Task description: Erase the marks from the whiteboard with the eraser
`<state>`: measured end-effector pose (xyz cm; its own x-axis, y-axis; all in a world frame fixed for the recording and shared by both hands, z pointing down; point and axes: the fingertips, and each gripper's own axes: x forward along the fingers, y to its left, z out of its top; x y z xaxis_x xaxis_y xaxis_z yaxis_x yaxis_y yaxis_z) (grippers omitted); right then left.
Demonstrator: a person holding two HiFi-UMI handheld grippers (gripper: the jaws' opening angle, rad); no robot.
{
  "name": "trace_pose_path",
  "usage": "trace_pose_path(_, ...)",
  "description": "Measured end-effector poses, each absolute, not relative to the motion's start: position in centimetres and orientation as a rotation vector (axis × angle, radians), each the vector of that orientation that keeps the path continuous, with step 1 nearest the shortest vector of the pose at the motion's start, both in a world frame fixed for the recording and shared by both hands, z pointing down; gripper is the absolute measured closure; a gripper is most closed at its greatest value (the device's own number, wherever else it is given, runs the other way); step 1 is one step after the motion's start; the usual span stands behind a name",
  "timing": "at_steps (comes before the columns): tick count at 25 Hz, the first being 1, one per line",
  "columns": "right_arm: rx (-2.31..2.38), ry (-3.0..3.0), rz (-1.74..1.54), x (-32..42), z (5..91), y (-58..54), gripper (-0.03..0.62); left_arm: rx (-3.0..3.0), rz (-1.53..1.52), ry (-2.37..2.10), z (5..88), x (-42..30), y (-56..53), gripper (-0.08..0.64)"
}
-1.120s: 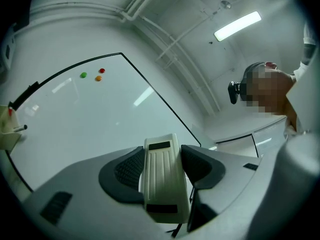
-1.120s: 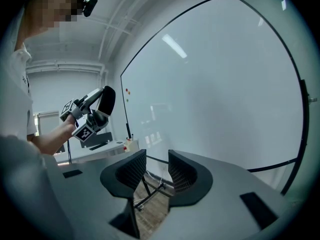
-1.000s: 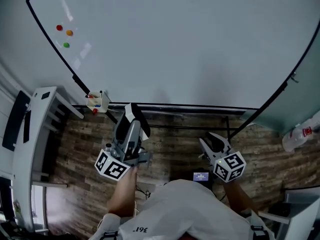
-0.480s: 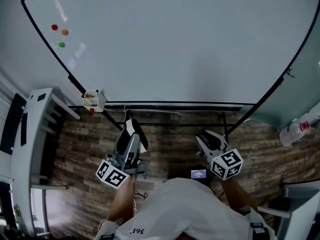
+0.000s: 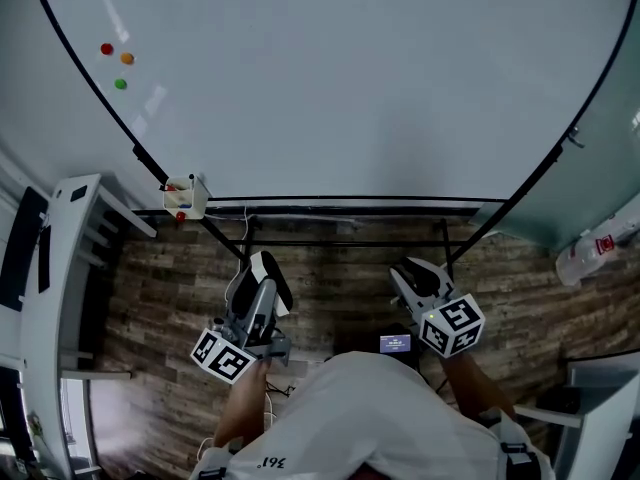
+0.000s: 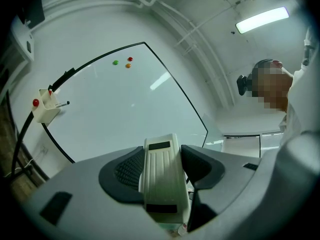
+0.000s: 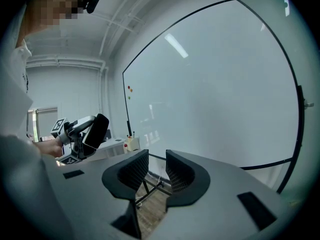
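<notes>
The whiteboard (image 5: 350, 88) fills the upper head view; its surface looks blank apart from red, orange and green dots (image 5: 120, 58) at its top left. My left gripper (image 5: 265, 270) is shut on the white eraser (image 5: 262, 264), which has a black felt pad and is held low, in front of the board and off its surface. In the left gripper view the eraser (image 6: 161, 179) stands upright between the jaws. My right gripper (image 5: 412, 276) hangs to the right, also off the board. Its jaws (image 7: 156, 171) are closing with nothing between them.
A small marker holder (image 5: 184, 199) hangs at the board's lower left corner. The board's black stand legs (image 5: 240, 248) cross the wooden floor. A white rack (image 5: 60, 298) stands at the left, and a white bottle-like object (image 5: 590, 253) lies at the right.
My left gripper, with the eraser in it, has sunk and drawn back from the board's lower edge. The right gripper has stayed almost in place.
</notes>
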<state>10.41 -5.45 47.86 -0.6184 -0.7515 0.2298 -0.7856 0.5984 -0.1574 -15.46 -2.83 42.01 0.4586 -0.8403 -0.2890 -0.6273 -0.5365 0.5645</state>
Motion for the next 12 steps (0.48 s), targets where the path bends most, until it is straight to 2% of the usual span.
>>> trace_pose_path(12,1.353,-2.668,0.341,10.6,48.0,-4.1,0.545,2.327,-0.752,-1.19,43.1,-15.3,-1.7,0.321)
